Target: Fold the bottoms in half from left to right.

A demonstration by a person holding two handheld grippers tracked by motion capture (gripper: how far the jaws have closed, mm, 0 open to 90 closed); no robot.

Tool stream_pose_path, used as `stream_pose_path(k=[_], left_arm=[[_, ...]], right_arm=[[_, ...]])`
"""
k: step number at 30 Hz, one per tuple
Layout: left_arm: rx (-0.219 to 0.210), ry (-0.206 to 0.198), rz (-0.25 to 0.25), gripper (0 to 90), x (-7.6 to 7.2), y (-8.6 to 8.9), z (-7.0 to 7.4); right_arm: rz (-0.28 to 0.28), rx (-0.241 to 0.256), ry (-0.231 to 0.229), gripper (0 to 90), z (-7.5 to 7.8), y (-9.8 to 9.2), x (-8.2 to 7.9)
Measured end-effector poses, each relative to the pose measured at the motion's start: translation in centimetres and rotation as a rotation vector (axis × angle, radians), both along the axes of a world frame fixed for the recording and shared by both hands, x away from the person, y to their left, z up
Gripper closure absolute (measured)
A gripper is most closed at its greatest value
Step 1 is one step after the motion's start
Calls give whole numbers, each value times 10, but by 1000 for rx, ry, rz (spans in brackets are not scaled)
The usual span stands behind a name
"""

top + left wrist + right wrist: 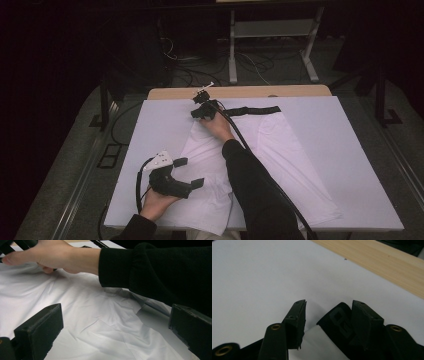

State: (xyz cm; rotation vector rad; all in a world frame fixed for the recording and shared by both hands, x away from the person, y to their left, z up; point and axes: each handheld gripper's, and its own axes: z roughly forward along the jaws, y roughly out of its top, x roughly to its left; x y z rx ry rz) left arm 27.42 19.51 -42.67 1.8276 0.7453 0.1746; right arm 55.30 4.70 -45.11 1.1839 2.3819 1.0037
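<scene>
One white garment point(260, 165) lies spread on the white table cover point(345, 130), with one black waistband point(250, 110) along its far edge. Two grippers are in hand, one per arm.

The right gripper point(204, 111) is stretched forward to the far left corner of the garment, at the end of the waistband. In the right gripper view its jaws stand a little apart, with the waistband end point(337, 320) and a bit of white cloth point(317, 345) lying between them; the right-hand jaw rests against the black band, but the jaws aren't pressed together on it. Beyond them is the bare cover and a strip of wooden table edge point(387, 262).

The left gripper point(189, 172) hovers at the near left part of the garment, jaws wide apart. In the left gripper view the creased white cloth point(100, 325) lies below and between them, untouched, with the person's right hand point(50, 255) and black sleeve point(155, 270) crossing farther off
</scene>
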Motion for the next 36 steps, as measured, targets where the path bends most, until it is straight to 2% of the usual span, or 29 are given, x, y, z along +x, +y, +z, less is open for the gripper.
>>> stream_pose_path(k=[3, 4, 6, 8, 9, 10, 11, 13, 17, 20, 36], left_arm=[[5, 0, 16, 0, 0, 2, 0], [3, 5, 30, 0, 1, 5, -1], [0, 9, 36, 0, 1, 6, -1], [-2, 16, 52, 0, 1, 8, -1], [-2, 23, 55, 0, 2, 9, -1], [2, 28, 56, 0, 2, 10, -1], [3, 34, 56, 0, 2, 11, -1], [17, 40, 56, 0, 1, 11, 0], [68, 45, 61, 0, -2, 15, 4], [80, 63, 65, 0, -4, 21, 5], [79, 162, 111, 0, -16, 56, 3]], right_arm=[[-20, -20, -16, 528, 0, 1, -3], [-28, -25, -11, 599, 1, 1, -3], [-29, -22, -6, 619, 2, 0, -3], [-24, -12, 10, 706, 3, -2, -3], [-24, -12, 10, 706, 3, -2, -3], [-17, -9, 19, 763, 4, -3, -4], [-17, -9, 19, 763, 4, -3, -4], [-21, -5, 27, 826, 5, -3, -6], [-24, -1, 21, 840, 6, -4, -8], [-25, 4, 20, 842, 7, -6, -9], [-17, 18, 3, 842, 7, -9, -14]])
